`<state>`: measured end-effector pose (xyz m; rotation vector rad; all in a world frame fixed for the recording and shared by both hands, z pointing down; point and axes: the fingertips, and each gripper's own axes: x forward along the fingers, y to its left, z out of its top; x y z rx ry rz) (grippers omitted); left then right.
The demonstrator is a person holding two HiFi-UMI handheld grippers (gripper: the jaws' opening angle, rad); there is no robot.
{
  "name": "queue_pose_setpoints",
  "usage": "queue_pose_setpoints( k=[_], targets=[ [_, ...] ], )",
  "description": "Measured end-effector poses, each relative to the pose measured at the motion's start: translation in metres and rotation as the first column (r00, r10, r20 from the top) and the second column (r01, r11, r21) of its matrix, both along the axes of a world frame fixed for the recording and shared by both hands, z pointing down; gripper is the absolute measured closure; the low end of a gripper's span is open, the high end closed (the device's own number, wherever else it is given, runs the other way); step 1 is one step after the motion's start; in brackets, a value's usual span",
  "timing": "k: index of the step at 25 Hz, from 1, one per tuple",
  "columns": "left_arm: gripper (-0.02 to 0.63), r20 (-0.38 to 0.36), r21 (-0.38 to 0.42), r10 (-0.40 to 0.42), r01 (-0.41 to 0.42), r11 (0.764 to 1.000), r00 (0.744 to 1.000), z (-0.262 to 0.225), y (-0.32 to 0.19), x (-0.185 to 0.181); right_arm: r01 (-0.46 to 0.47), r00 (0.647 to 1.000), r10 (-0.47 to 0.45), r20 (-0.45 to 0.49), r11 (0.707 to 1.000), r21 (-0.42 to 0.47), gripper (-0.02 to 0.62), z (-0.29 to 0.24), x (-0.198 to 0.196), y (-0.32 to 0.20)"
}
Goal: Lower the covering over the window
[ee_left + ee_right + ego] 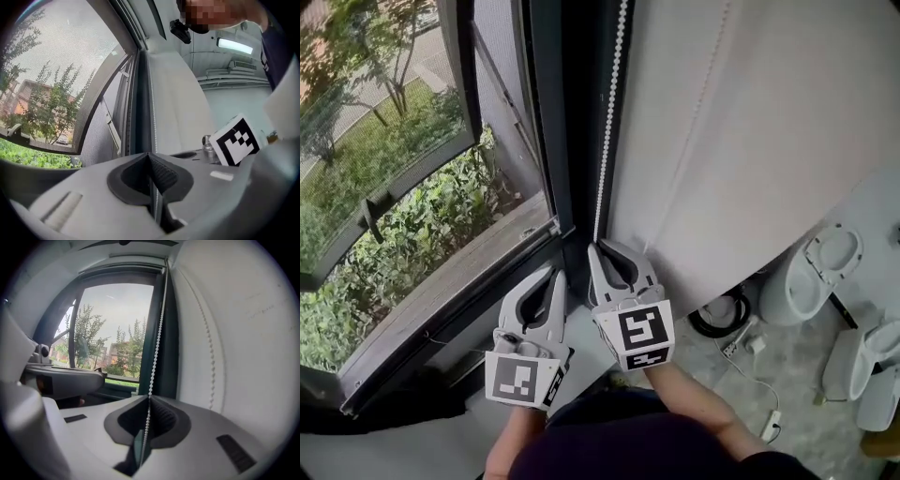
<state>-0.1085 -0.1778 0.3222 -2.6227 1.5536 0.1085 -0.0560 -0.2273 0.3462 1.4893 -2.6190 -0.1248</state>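
Top of the chain [609, 122] is cut off overhead; the blind [119, 266] barely shows above the window [422, 187]. Your right claw [596, 247] is pinched tight on the chain; left claw [557, 273] closed, empty, just beside.

Head camera looks steeply down on left gripper [555, 274] and right gripper [594, 249]. Each gripper's camera sits close behind its jaws, facing the shared window frame [551, 141] and bead chain [609, 112] ahead.

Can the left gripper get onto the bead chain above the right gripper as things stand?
Probably yes, once opened: the left gripper sits beside the right gripper, and the bead chain hangs bare above it. Left fingers are shut now.
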Motion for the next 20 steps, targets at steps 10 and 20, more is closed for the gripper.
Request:
queue_pose_setpoints(
  k=[10, 20],
  targets=[
    [0.597, 0.000, -0.015, -0.010, 0.010, 1.000, 1.000, 0.005, 0.010, 0.004, 0.101, 0.993, -0.105, -0.057, 0.992, -0.076, 0.575, 0.020, -0.004, 0.024],
    [0.597, 0.019, -0.065, 0.004, -0.002, 0.998, 1.000, 0.019, 0.010, 0.011, 0.129, 0.978, -0.172, -0.121, 0.945, -0.302, 0.575, 0.130, -0.006, 0.036]
  ],
)
